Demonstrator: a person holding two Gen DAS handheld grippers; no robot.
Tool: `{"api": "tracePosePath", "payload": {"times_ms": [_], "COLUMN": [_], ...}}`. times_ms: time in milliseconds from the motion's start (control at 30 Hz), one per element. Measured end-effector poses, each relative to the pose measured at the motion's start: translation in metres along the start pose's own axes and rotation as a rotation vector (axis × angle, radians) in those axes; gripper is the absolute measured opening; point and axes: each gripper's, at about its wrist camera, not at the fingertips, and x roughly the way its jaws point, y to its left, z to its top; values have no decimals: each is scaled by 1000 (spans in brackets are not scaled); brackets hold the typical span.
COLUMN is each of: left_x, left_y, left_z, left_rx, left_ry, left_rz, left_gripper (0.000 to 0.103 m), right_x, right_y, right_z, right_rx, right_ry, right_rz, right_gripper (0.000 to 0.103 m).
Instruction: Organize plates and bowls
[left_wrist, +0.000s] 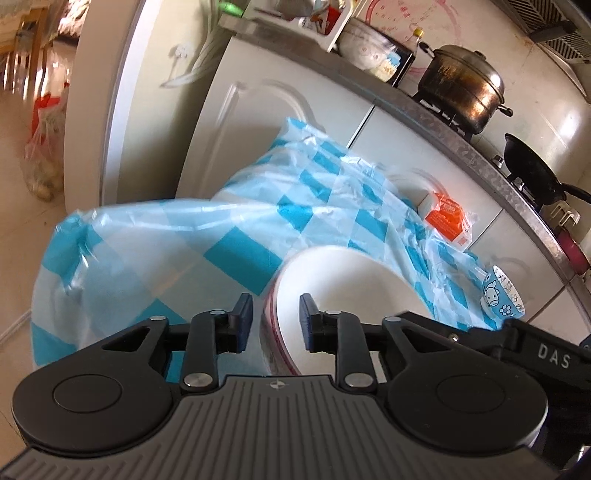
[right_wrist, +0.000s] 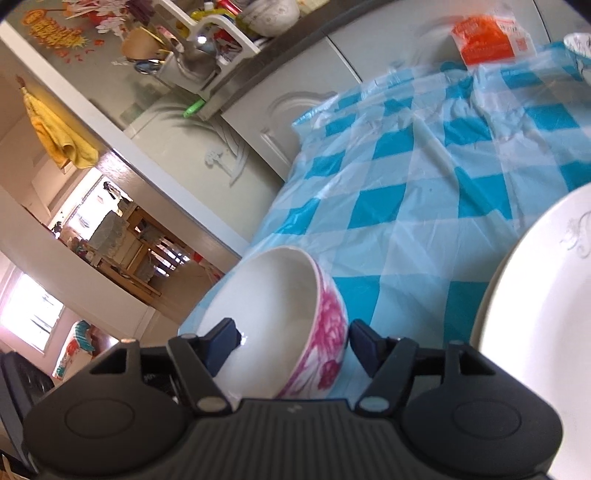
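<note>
— Where are you in the sorting?

— My right tongs (right_wrist: 293, 341) stand released astride the wall of the pink-flowered white porcelain bowl (right_wrist: 280, 317), near the edge of the blue-checked plastic-covered tabletop (right_wrist: 406, 192); my left tongs (left_wrist: 275, 319), also released, straddle the rim of the white red-edged bowls (left_wrist: 332, 291).

— Next?

— Probably lifting clear. Both bowls sit mouth-up, round, without a long axis.

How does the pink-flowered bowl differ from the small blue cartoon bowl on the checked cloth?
The pink-flowered bowl has pink blooms on a white outside; the blue cartoon bowl has a cow face and flowers on blue. The pink-flowered bowl looks wider; the blue cartoon bowl looks smaller. Both are white inside and sit on the checked cloth.
</note>
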Motion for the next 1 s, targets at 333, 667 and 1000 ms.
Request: {"api": "tracePosePath", "payload": {"times_ms": [333, 667, 1000], "left_x": [-26, -38, -17], "left_y": [-10, -68, -145], "left_z": [-1, -8, -11], "left_rx": [41, 184, 327], "left_ry": [-25, -39, -16], "left_rz": [-41, -158, -216], "left_gripper": [56, 91, 103], "right_x": [-61, -147, -193], "right_y": [-2, -60, -167], "right_z": [5, 29, 44], "right_rx": [-40, 52, 252], "right_ry": [-184, -462, -605], "right_rz": [-41, -158, -241], "right_gripper": [93, 100, 102]}}
